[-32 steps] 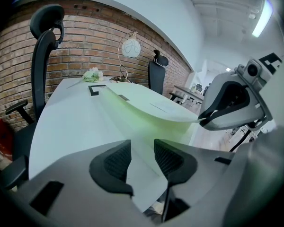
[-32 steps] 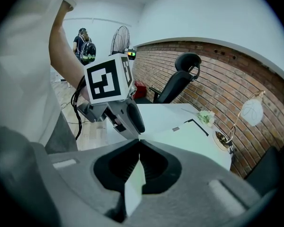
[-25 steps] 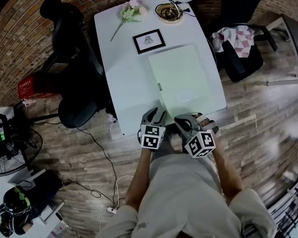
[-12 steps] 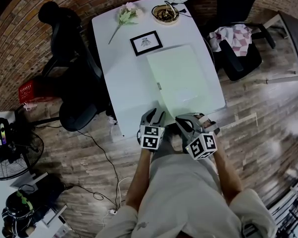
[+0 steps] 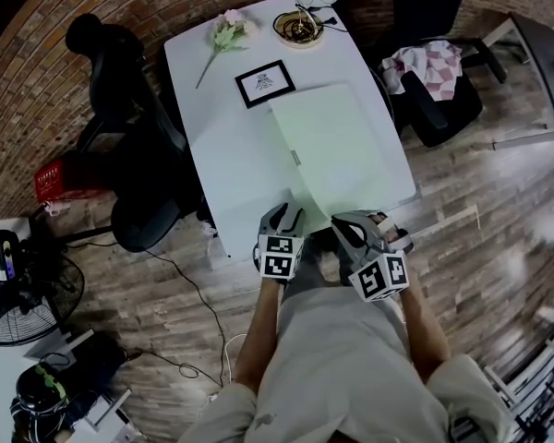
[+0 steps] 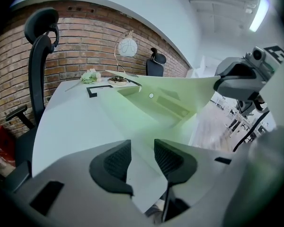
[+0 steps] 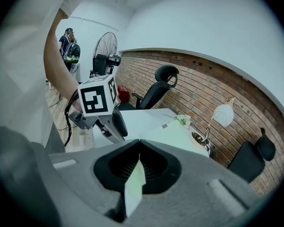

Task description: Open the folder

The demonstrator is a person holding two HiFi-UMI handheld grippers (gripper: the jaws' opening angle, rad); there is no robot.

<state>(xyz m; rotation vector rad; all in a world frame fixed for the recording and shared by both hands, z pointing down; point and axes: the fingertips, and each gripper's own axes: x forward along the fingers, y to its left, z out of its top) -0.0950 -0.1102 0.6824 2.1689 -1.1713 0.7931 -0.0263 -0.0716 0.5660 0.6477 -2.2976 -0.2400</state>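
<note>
While the right gripper [image 7: 139,145] has its fingers [image 7: 156,164] shut on the pale green folder's [image 5: 337,146] front cover at the worktop's [image 5: 222,137] near edge, the cover is only partly raised. Left gripper's [image 6: 143,157] fingers [image 6: 114,161] stand slightly apart, holding nothing. Swinging the cover fully open remains.

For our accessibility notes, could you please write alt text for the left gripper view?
The right gripper pinches a corner of a pale green folder, holding its cover raised off a white table. The left gripper sits in the foreground, jaws apart. Behind stand a black chair, a lamp and a brick wall.
</note>
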